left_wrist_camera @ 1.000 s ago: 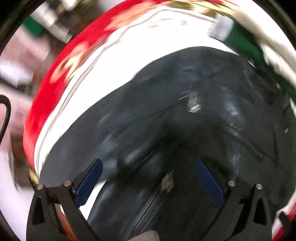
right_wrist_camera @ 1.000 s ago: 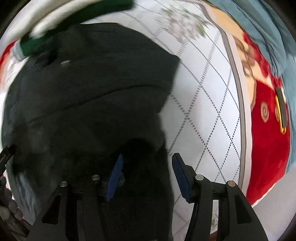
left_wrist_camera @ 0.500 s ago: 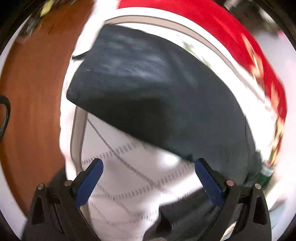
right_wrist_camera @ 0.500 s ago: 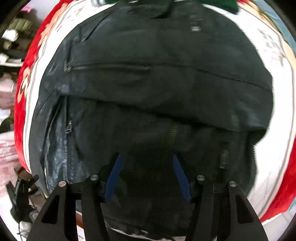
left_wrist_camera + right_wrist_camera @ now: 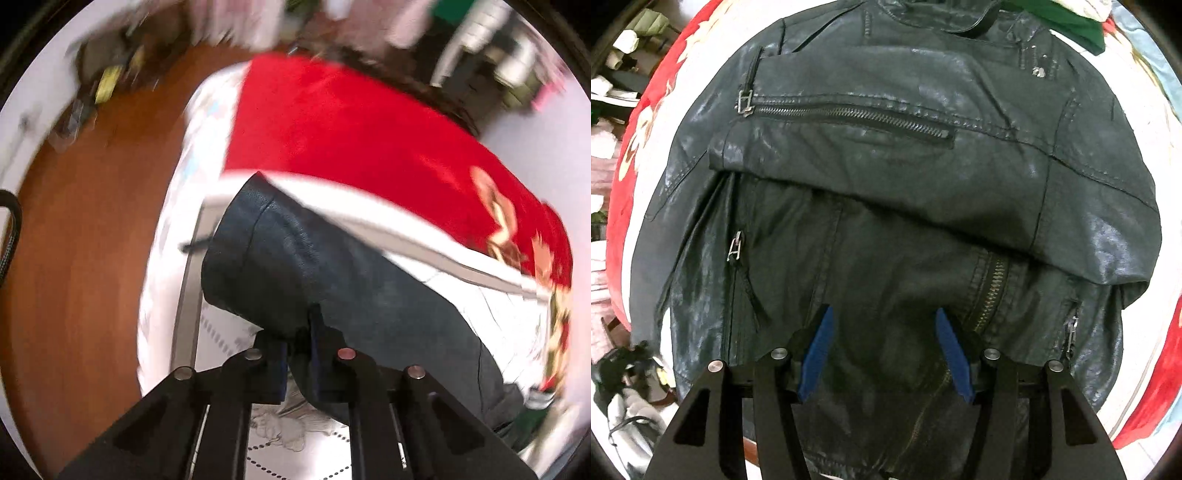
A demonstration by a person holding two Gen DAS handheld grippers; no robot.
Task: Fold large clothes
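A black leather jacket (image 5: pixel 905 155) lies on a white quilted blanket with red borders, one sleeve folded across its chest with the zipper (image 5: pixel 849 118) facing up. My right gripper (image 5: pixel 884 332) is open above the jacket's lower front, its blue pads either side of the leather. In the left wrist view, my left gripper (image 5: pixel 297 339) is shut on the edge of the jacket's other sleeve (image 5: pixel 295 266), which stretches away over the blanket (image 5: pixel 461 280) towards its corner.
The blanket's red border (image 5: pixel 351 125) hangs at the bed's edge over a brown wooden floor (image 5: pixel 85 229). Cluttered items line the floor's far side (image 5: pixel 110 74). A green garment (image 5: pixel 1067 22) lies past the jacket's collar. Piled clothes sit at the left (image 5: pixel 605 155).
My left gripper has closed on the sleeve's edge; half a second ago it was open above the blanket. My right gripper has stayed open over the jacket's lower front.
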